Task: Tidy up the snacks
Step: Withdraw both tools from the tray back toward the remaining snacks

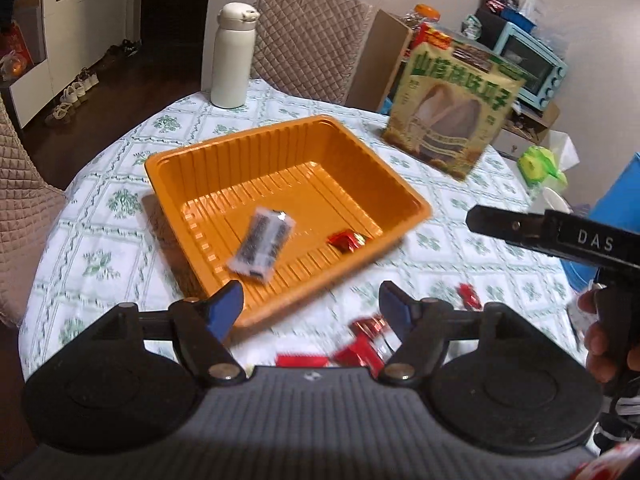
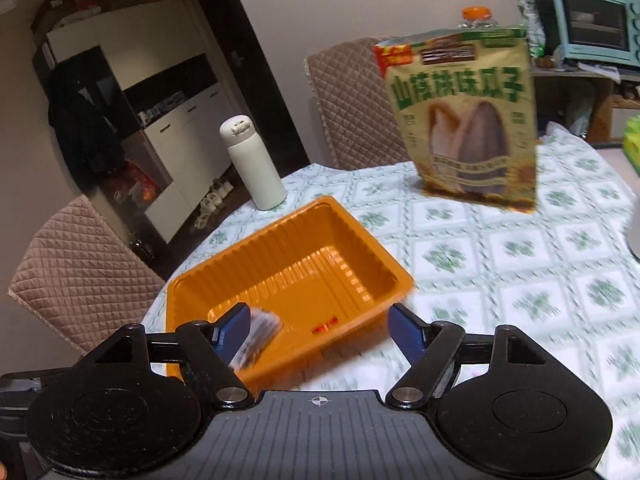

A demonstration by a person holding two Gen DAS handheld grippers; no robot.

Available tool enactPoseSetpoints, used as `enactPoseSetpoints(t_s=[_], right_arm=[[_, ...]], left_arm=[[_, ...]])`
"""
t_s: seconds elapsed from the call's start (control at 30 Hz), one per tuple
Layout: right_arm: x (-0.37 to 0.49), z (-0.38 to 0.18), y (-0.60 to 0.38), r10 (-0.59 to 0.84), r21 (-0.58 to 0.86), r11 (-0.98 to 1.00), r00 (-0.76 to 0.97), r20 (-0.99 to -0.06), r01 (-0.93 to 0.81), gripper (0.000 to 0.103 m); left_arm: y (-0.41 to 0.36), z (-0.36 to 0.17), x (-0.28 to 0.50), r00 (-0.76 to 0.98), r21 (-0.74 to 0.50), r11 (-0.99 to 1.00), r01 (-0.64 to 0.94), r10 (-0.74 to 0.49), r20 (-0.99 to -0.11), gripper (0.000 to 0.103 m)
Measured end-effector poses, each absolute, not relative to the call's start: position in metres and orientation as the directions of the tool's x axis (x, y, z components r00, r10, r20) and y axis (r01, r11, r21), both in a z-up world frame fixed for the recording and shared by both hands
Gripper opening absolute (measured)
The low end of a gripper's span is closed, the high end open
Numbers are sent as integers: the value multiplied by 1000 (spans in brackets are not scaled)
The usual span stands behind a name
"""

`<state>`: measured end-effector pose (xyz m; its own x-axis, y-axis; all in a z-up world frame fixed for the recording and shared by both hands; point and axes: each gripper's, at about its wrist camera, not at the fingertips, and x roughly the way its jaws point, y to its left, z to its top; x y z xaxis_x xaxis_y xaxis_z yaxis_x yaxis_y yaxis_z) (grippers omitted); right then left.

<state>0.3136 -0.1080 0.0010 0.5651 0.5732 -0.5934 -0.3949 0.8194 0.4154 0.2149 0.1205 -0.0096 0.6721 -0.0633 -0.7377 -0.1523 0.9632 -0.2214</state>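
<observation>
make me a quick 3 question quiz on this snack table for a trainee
1. True or false: the orange tray already holds a grey-black packet and a red candy.
2. Where do the loose red snacks lie? A) in the tray B) on the tablecloth near the left gripper C) beside the white bottle
3. Fill in: the right gripper has its fingers ____ and holds nothing.

Key: 1 true; 2 B; 3 open
</observation>
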Motion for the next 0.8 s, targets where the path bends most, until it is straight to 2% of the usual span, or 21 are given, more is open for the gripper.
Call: enactPoseSetpoints(t_s=[0.8], right_arm=[[167, -11, -204, 531, 374, 845, 514, -673, -383, 79]], left_arm=[[23, -3, 95, 669, -180, 979, -91, -74, -740, 73]])
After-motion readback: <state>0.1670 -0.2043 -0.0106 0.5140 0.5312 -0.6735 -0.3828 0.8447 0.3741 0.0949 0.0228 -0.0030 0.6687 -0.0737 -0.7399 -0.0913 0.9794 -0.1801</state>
